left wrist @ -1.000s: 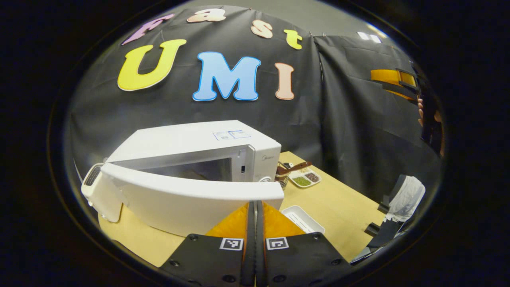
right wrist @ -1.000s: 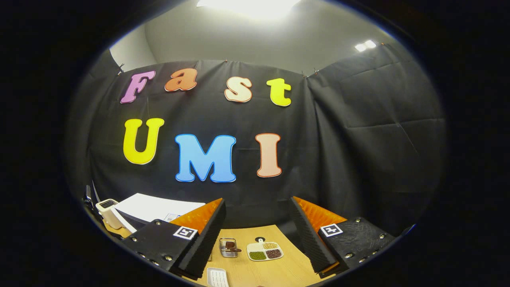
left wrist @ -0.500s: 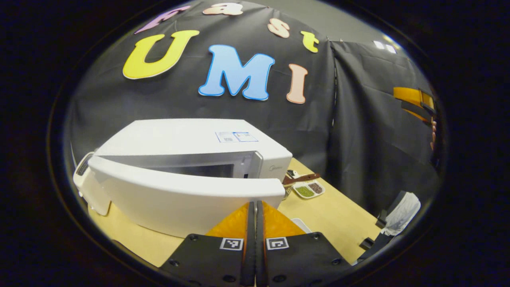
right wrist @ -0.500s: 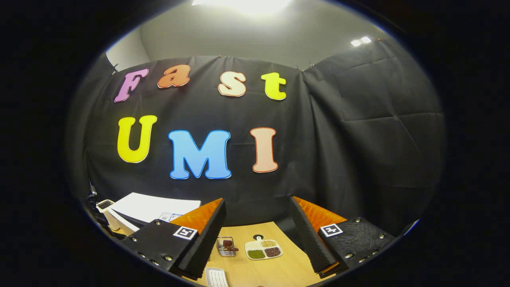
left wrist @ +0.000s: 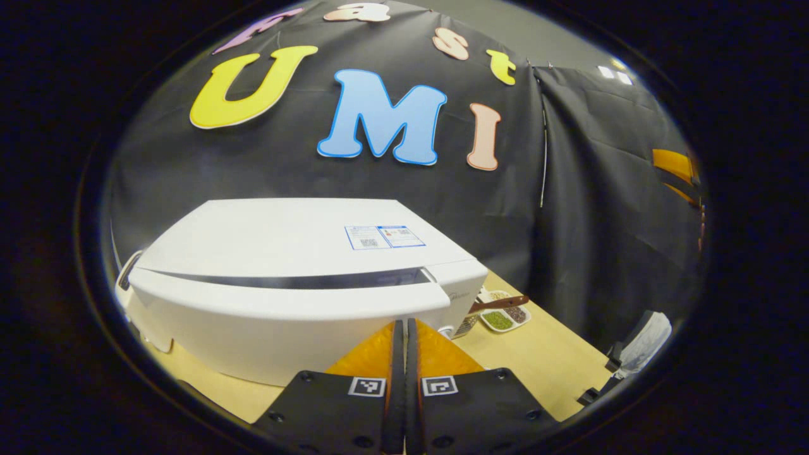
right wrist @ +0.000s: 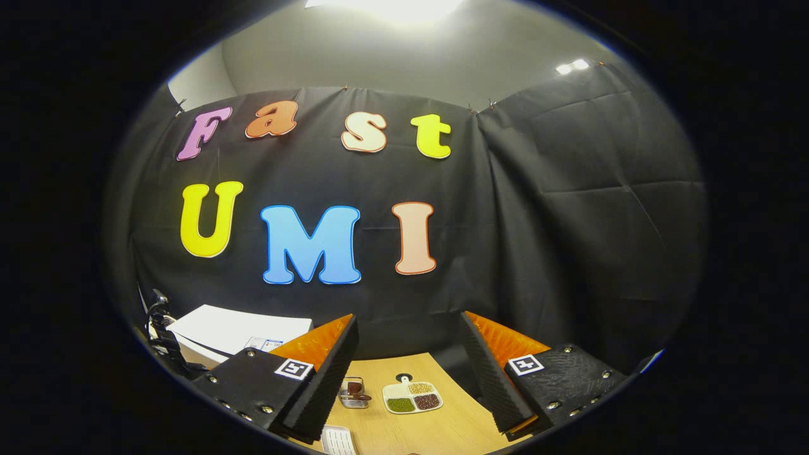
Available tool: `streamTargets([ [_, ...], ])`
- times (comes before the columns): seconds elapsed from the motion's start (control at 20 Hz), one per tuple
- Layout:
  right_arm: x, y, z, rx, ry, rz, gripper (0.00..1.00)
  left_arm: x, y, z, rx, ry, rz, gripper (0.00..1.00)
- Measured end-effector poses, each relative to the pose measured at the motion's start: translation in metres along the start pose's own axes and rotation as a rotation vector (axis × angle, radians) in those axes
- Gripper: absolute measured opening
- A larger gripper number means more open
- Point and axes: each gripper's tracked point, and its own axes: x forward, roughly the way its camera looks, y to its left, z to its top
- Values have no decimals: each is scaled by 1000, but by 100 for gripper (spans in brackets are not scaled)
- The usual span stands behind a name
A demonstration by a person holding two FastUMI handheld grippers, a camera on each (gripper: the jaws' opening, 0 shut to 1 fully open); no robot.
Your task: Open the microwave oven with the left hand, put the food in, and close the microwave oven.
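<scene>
A white microwave oven [left wrist: 297,240] stands on the wooden table [left wrist: 543,360]. Its door [left wrist: 284,316] is nearly shut, with a thin dark gap left along the top edge. My left gripper [left wrist: 404,328] is shut with nothing in it, and its fingertips press against the door's right end. In the right gripper view the microwave's top [right wrist: 234,330] shows at the lower left. My right gripper [right wrist: 407,354] hangs open and empty above the table, well to the right of the oven. The food inside the oven is hidden.
A small divided dish of beans [right wrist: 412,397] and a metal basket [right wrist: 352,392] sit behind a white tray [right wrist: 335,439] on the table. The dish [left wrist: 502,316] also lies right of the microwave. A white cloth [left wrist: 644,338] hangs at the far right.
The microwave door has swung from half open to nearly shut, pushed by my left gripper. The right gripper has hardly moved.
</scene>
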Motion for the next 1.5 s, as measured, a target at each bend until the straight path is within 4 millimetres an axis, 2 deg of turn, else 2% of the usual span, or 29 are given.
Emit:
streamTargets([
  [0.25,8,0,-4,-9,8,2,96,11,-1,0,-15,9,-1,7],
  [0.85,23,11,-10,-6,15,50,96,16,-4,0,23,-3,28,8],
  [1.3,14,7,-7,-7,13,43,96,20,-1,4,18,-20,41,7],
  [1.35,13,5,-6,-6,12,38,96,25,10,4,30,-11,72,7],
  [1.5,9,3,-3,-11,4,29,96,22,12,-1,-16,13,50,7],
])
